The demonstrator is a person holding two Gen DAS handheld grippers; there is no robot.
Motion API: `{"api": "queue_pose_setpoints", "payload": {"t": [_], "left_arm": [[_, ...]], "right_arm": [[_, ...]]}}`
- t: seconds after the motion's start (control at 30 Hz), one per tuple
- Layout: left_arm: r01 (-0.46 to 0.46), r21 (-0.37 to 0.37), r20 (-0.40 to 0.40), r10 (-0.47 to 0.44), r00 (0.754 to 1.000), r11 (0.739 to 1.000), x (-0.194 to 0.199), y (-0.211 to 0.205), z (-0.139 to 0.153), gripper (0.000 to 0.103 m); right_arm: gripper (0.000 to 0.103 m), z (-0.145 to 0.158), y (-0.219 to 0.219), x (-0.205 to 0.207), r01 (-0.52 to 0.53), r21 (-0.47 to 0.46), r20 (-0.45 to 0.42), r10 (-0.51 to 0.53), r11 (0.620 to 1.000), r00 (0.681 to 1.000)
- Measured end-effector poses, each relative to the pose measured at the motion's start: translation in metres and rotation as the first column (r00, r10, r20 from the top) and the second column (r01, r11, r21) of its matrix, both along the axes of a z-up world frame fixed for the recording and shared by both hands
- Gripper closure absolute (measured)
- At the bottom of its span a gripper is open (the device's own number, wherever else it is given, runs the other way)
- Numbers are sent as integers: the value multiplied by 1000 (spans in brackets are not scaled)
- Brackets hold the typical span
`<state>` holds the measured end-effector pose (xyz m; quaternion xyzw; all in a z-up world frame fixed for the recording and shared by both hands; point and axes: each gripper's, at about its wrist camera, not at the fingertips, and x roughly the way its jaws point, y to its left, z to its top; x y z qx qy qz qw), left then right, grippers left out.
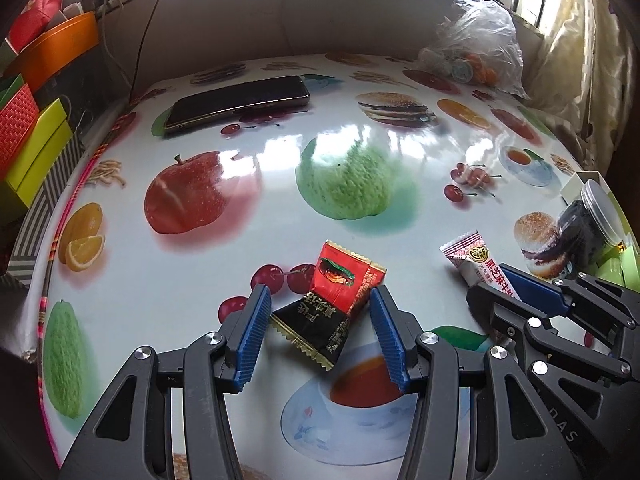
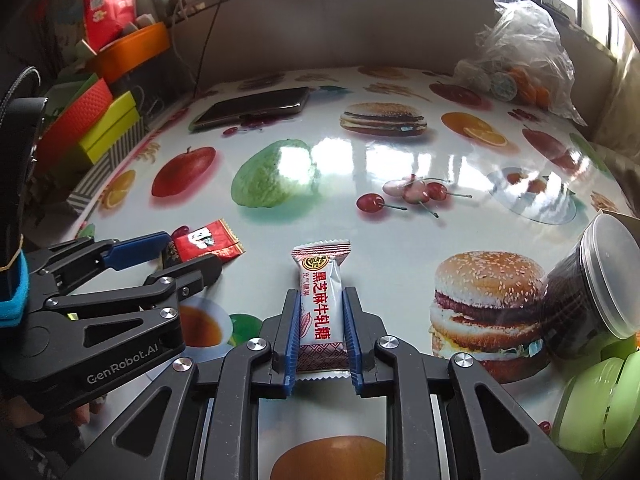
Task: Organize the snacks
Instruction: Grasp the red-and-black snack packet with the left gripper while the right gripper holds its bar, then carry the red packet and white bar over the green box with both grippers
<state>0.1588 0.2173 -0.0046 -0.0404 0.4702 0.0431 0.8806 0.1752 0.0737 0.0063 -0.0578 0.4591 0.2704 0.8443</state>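
Observation:
A red and black snack packet (image 1: 332,304) lies on the fruit-print tablecloth (image 1: 280,184) between the fingers of my left gripper (image 1: 318,300), which is open around it with gaps on both sides. The packet also shows in the right wrist view (image 2: 206,244), beside my left gripper (image 2: 160,256). My right gripper (image 2: 320,300) is shut on a white and pink candy bar (image 2: 322,304), pads pressed on its long sides. In the left wrist view the candy bar (image 1: 474,260) sticks out of my right gripper (image 1: 504,284) at the right.
A dark phone (image 1: 240,102) lies at the back left. A clear plastic bag of items (image 1: 476,56) sits at the back right. A dark jar with a clear lid (image 2: 588,288) lies on its side by green containers (image 2: 600,404). Coloured boxes (image 1: 36,140) line the left edge.

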Motion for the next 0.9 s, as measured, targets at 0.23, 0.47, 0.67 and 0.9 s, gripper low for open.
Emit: {"api": "queue_pose_setpoints", "payload": {"t": [0.23, 0.47, 0.67, 0.9], "left_arm": [[-12, -9, 4, 12, 1000, 1000, -3, 0, 2, 63], [-30, -28, 14, 31, 999, 999, -8, 1, 3, 67], [-33, -39, 29, 35, 999, 999, -14, -2, 7, 67], [-46, -64, 45, 48, 998, 997, -26, -7, 14, 67]], "right_arm": [[83, 0, -1, 0, 3, 2, -3, -3, 1000, 1000], [84, 1, -2, -1, 7, -3, -1, -7, 1000, 1000], [84, 1, -6, -3, 12, 3, -1, -12, 1000, 1000], [85, 3, -7, -10, 6, 6, -2, -6, 1000, 1000]]}}
